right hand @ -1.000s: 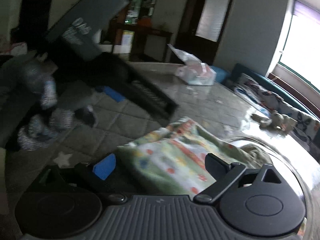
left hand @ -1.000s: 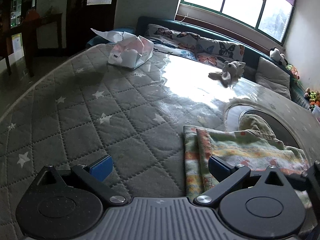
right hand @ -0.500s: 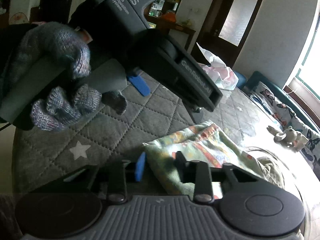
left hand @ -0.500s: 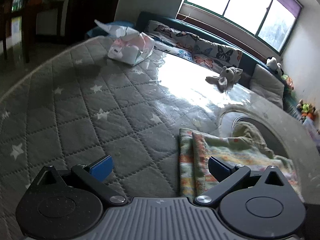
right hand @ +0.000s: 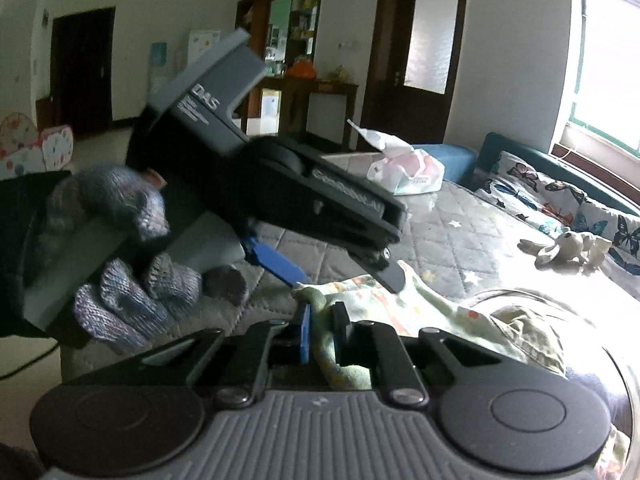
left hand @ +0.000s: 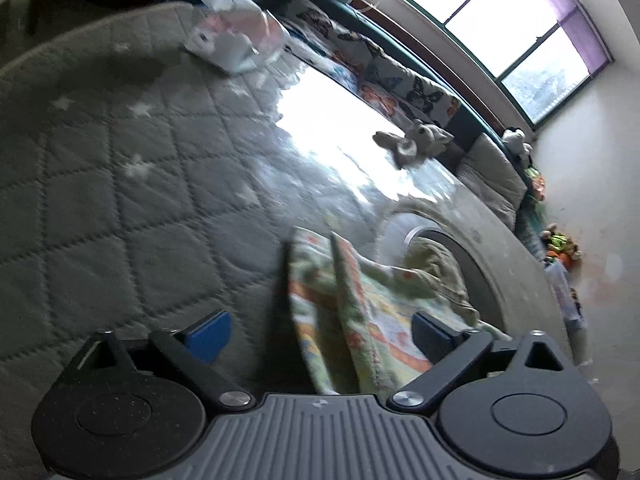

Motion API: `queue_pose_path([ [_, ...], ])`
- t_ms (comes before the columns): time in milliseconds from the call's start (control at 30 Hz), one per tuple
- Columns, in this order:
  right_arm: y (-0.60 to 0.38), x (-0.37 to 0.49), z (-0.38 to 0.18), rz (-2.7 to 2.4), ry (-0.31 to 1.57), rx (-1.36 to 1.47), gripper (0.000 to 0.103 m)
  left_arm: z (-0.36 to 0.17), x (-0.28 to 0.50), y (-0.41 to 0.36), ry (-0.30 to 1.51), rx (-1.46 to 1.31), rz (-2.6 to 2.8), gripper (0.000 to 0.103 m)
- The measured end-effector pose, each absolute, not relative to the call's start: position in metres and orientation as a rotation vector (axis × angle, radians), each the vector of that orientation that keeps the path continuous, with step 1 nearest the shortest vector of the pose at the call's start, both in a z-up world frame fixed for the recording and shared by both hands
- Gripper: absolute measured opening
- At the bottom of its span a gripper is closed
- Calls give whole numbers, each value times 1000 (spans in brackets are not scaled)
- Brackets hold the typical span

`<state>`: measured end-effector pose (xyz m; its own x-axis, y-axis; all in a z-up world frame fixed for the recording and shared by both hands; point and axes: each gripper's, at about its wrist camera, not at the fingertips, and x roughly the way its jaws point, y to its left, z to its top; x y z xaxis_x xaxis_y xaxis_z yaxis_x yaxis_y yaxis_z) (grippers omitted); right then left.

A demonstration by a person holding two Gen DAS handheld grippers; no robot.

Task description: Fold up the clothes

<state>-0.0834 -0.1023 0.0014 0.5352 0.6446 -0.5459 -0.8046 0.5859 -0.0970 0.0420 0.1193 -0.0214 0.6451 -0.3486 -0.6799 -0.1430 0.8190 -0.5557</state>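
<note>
- Gloved hand (right hand: 120, 264), grey-blue knit, wraps the handle of the left gripper (right hand: 344, 276); seen from the right wrist camera its blue and black fingers are spread wide over the near edge of the garment (left hand: 360, 312).
- Left wrist view: same wide spread, blue pad (left hand: 210, 334) over bare quilt, dark pad over the cloth. Nothing between them.
- Bed cover (left hand: 120, 184): grey quilted fabric, diamond stitching, scattered white stars; glossy glare patch toward the window side.
- Garment is soft, pale green with orange, red and yellow print, folded into a layered strip with two parallel edges showing. Lies on the quilt at the near side, its far end bunched beside a round dark-rimmed object (left hand: 452, 248).
- Right gripper (right hand: 322, 336): fingers drawn narrow, pinching a fold of the garment at its near edge.
- Crumpled white-and-pink plastic bag (right hand: 404, 172) sits far back on the quilt.
- Small pale plush toy (right hand: 568, 246) lies near the butterfly-print cushions (right hand: 560, 204) along the far edge.
</note>
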Motion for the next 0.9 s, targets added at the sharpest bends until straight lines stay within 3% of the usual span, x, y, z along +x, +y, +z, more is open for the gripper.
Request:
queue_pose_path([
  [100, -107, -85, 4, 886, 486, -345, 9, -23, 46, 115, 884, -628, -142, 81],
  [267, -106, -86, 0, 901, 496, -340, 9, -33, 50, 113, 908, -668, -178, 28],
  [333, -107, -87, -2, 905, 504, -339, 10, -38, 51, 114, 916, -692, -192, 21],
  [467, -118, -91, 1, 905, 509, -309, 13, -40, 49, 117, 912, -698, -192, 16],
  [633, -146, -85, 5, 841, 520, -258, 16, -40, 49, 118, 906, -701, -195, 16],
  [767, -181, -68, 2, 701, 552, -207, 32, -40, 49, 117, 901, -695, -197, 16],
  [900, -216, -40, -10, 515, 610, -165, 37, -41, 48, 117, 899, -691, -196, 16],
])
